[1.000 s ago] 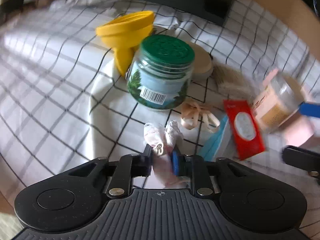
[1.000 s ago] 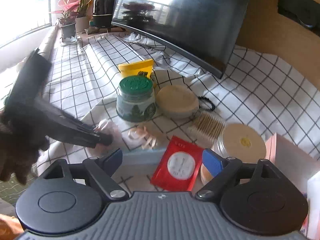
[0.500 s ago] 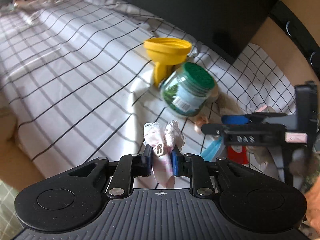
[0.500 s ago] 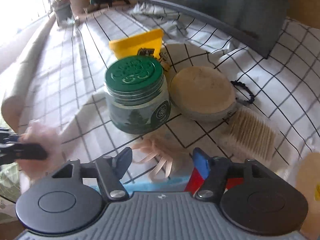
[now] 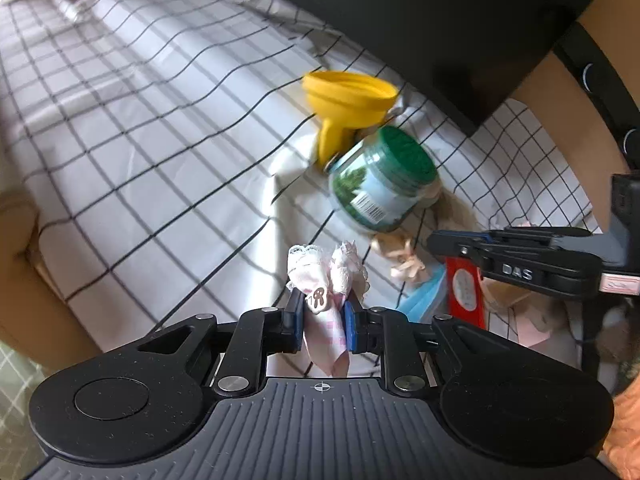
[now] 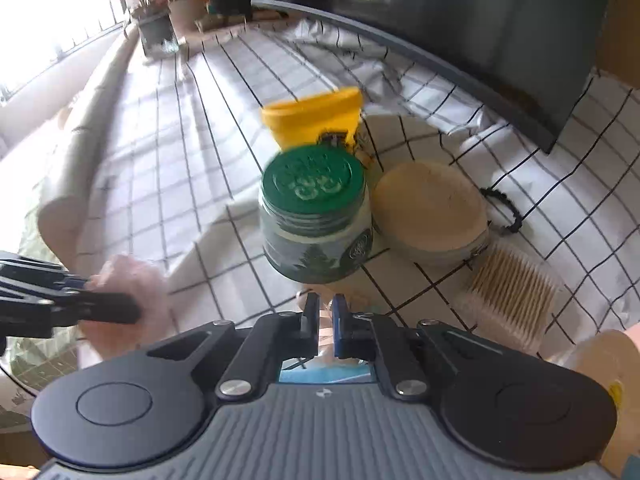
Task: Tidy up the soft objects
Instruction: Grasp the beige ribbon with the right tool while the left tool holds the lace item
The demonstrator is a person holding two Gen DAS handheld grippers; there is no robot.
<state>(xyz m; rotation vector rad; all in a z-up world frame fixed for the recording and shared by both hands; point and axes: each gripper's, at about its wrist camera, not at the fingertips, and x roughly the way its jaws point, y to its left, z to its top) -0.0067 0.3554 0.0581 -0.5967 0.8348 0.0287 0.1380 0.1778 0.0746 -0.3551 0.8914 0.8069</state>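
Now the left gripper clamps a pink lace cloth; the right gripper has just closed onto a beige ribbon.

A green-lidded jar is set upright on the checked cloth, just before a yellow funnel. Beside the jar, a round tan pad and what may be cotton swabs are seen.

Bright daylight from a window falls across the checked tablecloth; potted plants stand beside a dark monitor.
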